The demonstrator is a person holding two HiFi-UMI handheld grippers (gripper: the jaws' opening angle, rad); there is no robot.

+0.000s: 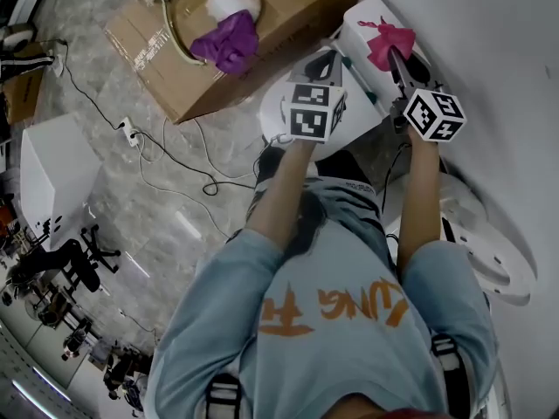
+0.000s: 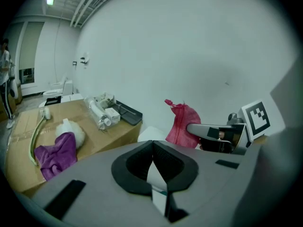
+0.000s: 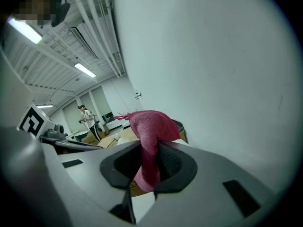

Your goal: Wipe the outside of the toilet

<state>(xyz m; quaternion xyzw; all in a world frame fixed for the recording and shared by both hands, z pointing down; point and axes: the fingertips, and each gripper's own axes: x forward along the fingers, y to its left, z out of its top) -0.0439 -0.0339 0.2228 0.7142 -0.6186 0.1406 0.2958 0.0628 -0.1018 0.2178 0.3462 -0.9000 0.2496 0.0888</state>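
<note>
Head view: a person in a pale blue shirt (image 1: 332, 312) holds both grippers over the white toilet (image 1: 360, 26), which stands against the wall. The right gripper (image 1: 397, 59) pinches a pink cloth (image 1: 387, 42) over the middle of the tank lid; contact between cloth and lid cannot be told. The left gripper (image 1: 330, 64) hangs just beside it, off the lid's edge. A cardboard box (image 1: 288, 11) on the floor beside the toilet carries a purple cloth (image 1: 229, 40) near its middle. Left gripper view: the left gripper (image 2: 153, 148) has its jaws closed tip to tip with nothing clamped; beyond them appear the pink cloth (image 2: 182, 124), the right gripper (image 2: 196, 129) and the cardboard box (image 2: 94, 131). Right gripper view: the right gripper (image 3: 150, 160) is closed on the pink cloth (image 3: 151, 126), which bunches above the jaws and hangs below them.
</note>
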